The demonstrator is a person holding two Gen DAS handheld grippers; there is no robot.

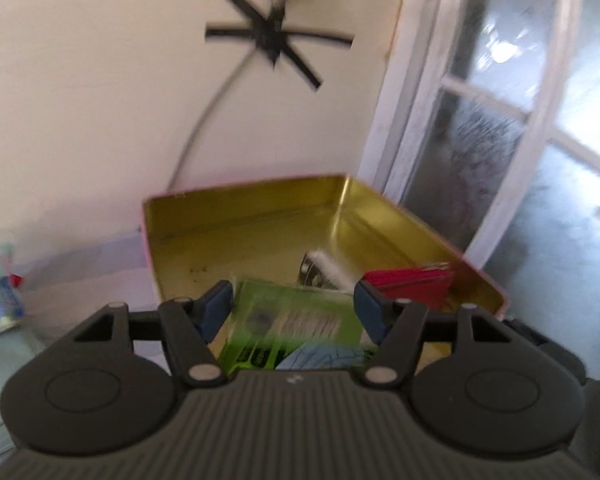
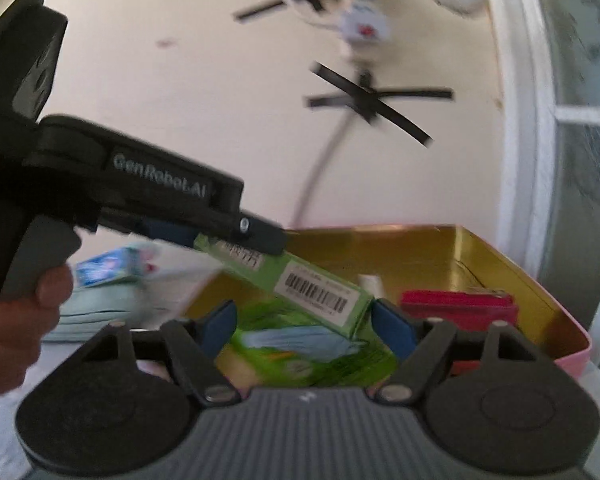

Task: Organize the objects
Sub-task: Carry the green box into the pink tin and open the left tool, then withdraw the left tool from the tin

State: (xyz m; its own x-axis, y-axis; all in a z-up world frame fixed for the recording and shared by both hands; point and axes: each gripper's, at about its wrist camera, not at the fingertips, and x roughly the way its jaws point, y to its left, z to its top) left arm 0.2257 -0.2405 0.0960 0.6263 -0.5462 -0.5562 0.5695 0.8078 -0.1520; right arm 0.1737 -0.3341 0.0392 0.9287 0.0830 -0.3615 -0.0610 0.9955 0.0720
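Observation:
A green box [image 1: 292,324] with a barcode side [image 2: 320,296] hangs over the near edge of an open tin [image 1: 260,220] that is gold inside and pink outside. My left gripper [image 1: 292,300] is shut on the box, both blue pads against its sides. In the right wrist view that left gripper [image 2: 236,236] reaches in from the left, held by a hand [image 2: 4,320]. My right gripper [image 2: 304,320] grips the box's near end between its pads. In the tin [image 2: 400,248] lie a red flat case [image 1: 412,284] [image 2: 456,304] and a silver-white cylinder [image 1: 324,268].
A blue-and-white packet [image 1: 0,308] [image 2: 104,268] lies left of the tin on a pale blue-green stack [image 2: 100,308]. The wall behind carries a black tape cross [image 1: 276,40] and a grey cable. A white-framed glass door [image 1: 500,120] stands to the right.

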